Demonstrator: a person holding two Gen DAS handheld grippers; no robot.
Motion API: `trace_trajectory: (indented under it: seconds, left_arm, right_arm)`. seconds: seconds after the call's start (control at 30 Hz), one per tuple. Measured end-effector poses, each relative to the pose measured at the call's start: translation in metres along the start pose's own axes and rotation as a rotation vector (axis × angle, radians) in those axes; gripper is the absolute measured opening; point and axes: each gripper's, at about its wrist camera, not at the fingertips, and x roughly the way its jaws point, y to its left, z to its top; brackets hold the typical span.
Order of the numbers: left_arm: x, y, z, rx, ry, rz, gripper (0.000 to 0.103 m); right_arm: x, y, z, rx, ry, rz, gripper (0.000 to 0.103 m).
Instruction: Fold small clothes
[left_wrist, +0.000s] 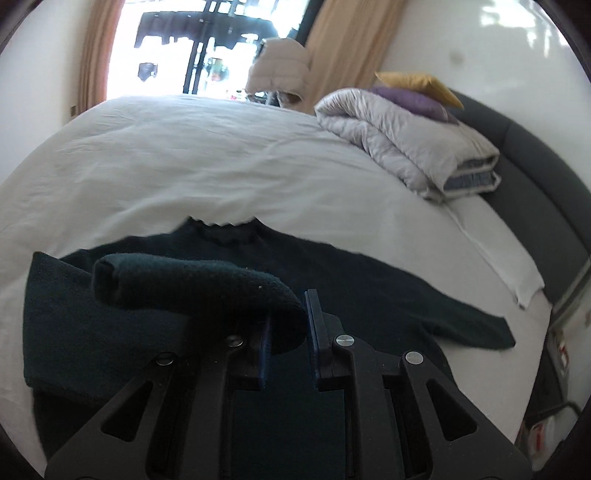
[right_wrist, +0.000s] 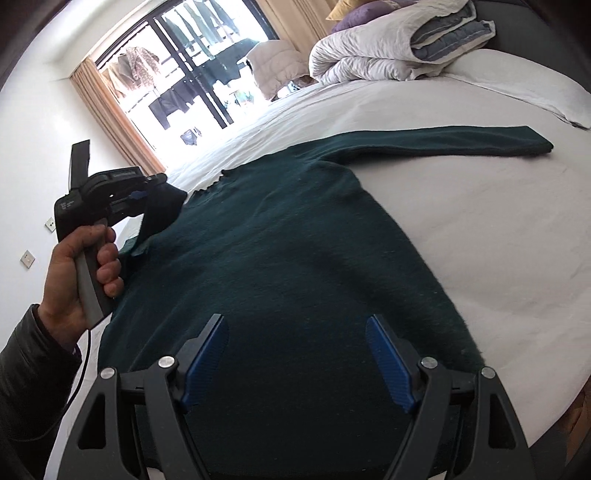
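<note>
A dark green sweater (right_wrist: 295, 258) lies flat on the white bed (right_wrist: 461, 229), and its near sleeve (left_wrist: 192, 280) is being folded in. The left gripper (left_wrist: 288, 332) is clamped on that sleeve and should lay it across the sweater's middle. The right gripper (right_wrist: 295, 354) hangs wide apart over the sweater's hem, holding nothing. Only the right view shows the hand (right_wrist: 81, 266) beside the sweater.

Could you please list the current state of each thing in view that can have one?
sweater: spread flat on the bed, far sleeve stretched out
near sleeve: lifted, pinched
left gripper: shut on the near sleeve
right gripper: open, empty
duvet: folded
curtains: drawn open
</note>
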Motion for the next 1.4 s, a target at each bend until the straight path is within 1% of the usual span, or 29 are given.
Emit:
trace_trajectory:
  seconds: [0.07, 0.1, 0.13, 0.17, 0.2, 0.23, 0.27, 0.33, 0.37, 0.47, 0.5, 0.53, 0.57, 0.6, 0.63, 0.67, 0.7, 0.77, 0.8, 0.9, 0.93, 1.03, 1.13, 1.2, 1.23, 1.27, 1.3, 1.37, 1.4]
  left_arm:
    - [0.026, -0.029, -0.019, 0.064, 0.070, 0.019, 0.015]
    - [0.042, -0.031, -0.034, 0.092, 0.110, 0.036, 0.015]
    - [0.047, -0.020, -0.048, 0.107, 0.140, 0.043, 0.016]
    - [0.062, -0.019, -0.047, 0.112, 0.162, 0.041, 0.016]
    - [0.063, -0.020, -0.052, 0.108, 0.178, 0.033, 0.016]
    - [0.064, -0.016, -0.050, 0.103, 0.181, 0.026, 0.016]
    - [0.059, -0.003, -0.044, 0.104, 0.180, 0.024, 0.016]
    - [0.050, 0.005, -0.040, 0.118, 0.174, 0.029, 0.018]
    - [0.039, 0.009, -0.037, 0.120, 0.168, 0.026, 0.019]
    - [-0.002, 0.029, -0.039, 0.109, 0.098, 0.020, 0.026]
    - [-0.014, 0.039, -0.040, 0.095, 0.077, 0.022, 0.038]
    - [-0.025, 0.050, -0.043, 0.075, 0.050, 0.020, 0.064]
    - [-0.037, 0.059, -0.044, 0.057, 0.010, 0.015, 0.073]
    - [-0.051, 0.071, -0.047, 0.043, -0.045, 0.012, 0.078]
    - [-0.059, 0.077, -0.049, 0.040, -0.082, 0.007, 0.078]
    - [-0.063, 0.082, -0.049, 0.039, -0.101, 0.002, 0.079]
    - [-0.063, 0.084, -0.045, 0.041, -0.093, 0.008, 0.083]
    - [-0.052, 0.085, -0.039, 0.046, -0.044, 0.039, 0.083]
    - [-0.054, 0.091, -0.036, 0.016, -0.051, 0.053, 0.083]
    - [-0.070, 0.122, -0.033, -0.108, -0.130, -0.017, 0.083]
    - [-0.067, 0.132, -0.034, -0.129, -0.136, -0.010, 0.083]
    - [-0.054, 0.173, -0.036, -0.190, -0.096, 0.064, 0.083]
    - [-0.036, 0.217, -0.041, -0.287, -0.052, 0.104, 0.083]
    - [-0.023, 0.240, -0.050, -0.324, -0.028, 0.164, 0.083]
    - [-0.015, 0.253, -0.058, -0.360, -0.015, 0.168, 0.081]
    - [-0.008, 0.263, -0.067, -0.389, -0.021, 0.137, 0.081]
    - [-0.007, 0.270, -0.072, -0.397, -0.045, 0.120, 0.081]
    - [-0.003, 0.270, -0.069, -0.360, -0.047, 0.150, 0.081]
    - [0.001, 0.272, -0.069, -0.342, -0.044, 0.163, 0.082]
  right_arm:
    - [0.000, -0.008, 0.002, 0.010, 0.000, -0.011, 0.080]
    - [0.001, -0.009, 0.003, 0.012, 0.001, -0.017, 0.080]
    - [0.001, -0.011, 0.003, 0.012, 0.001, -0.021, 0.080]
    - [0.002, -0.011, 0.004, 0.012, 0.001, -0.024, 0.080]
    - [0.002, -0.010, 0.005, 0.011, 0.000, -0.024, 0.080]
    - [0.002, -0.010, 0.005, 0.009, -0.001, -0.025, 0.080]
    - [0.004, -0.008, 0.007, 0.006, -0.002, -0.025, 0.080]
    - [0.006, -0.007, 0.013, -0.001, -0.007, -0.024, 0.080]
    - [0.007, -0.006, 0.016, -0.005, -0.013, -0.024, 0.080]
    - [0.013, 0.003, 0.028, -0.032, -0.022, -0.027, 0.080]
    - [0.016, 0.008, 0.032, -0.045, -0.022, -0.024, 0.080]
    - [0.019, 0.013, 0.035, -0.059, -0.020, -0.023, 0.082]
    - [0.023, 0.020, 0.039, -0.078, -0.020, -0.024, 0.082]
    - [0.028, 0.025, 0.043, -0.093, -0.019, -0.022, 0.082]
    - [0.034, 0.033, 0.048, -0.109, -0.016, -0.011, 0.083]
    - [0.039, 0.038, 0.050, -0.117, -0.013, 0.001, 0.083]
    - [0.046, 0.045, 0.054, -0.119, -0.001, 0.013, 0.083]
    - [0.055, 0.057, 0.058, -0.123, 0.015, 0.030, 0.083]
    - [0.057, 0.064, 0.059, -0.145, 0.009, 0.036, 0.083]
    - [0.062, 0.089, 0.062, -0.263, -0.019, 0.016, 0.085]
    - [0.067, 0.098, 0.065, -0.318, -0.018, 0.021, 0.085]
    - [0.080, 0.129, 0.068, -0.495, -0.043, -0.008, 0.085]
    - [0.099, 0.164, 0.072, -0.674, -0.087, -0.042, 0.084]
    - [0.118, 0.186, 0.072, -0.779, -0.095, -0.050, 0.084]
    - [0.129, 0.197, 0.070, -0.838, -0.093, -0.058, 0.083]
    - [0.138, 0.206, 0.066, -0.889, -0.089, -0.068, 0.080]
    - [0.148, 0.214, 0.061, -0.944, -0.084, -0.076, 0.079]
    - [0.170, 0.225, 0.051, -1.045, -0.068, -0.111, 0.072]
    - [0.179, 0.228, 0.047, -1.078, -0.050, -0.126, 0.070]
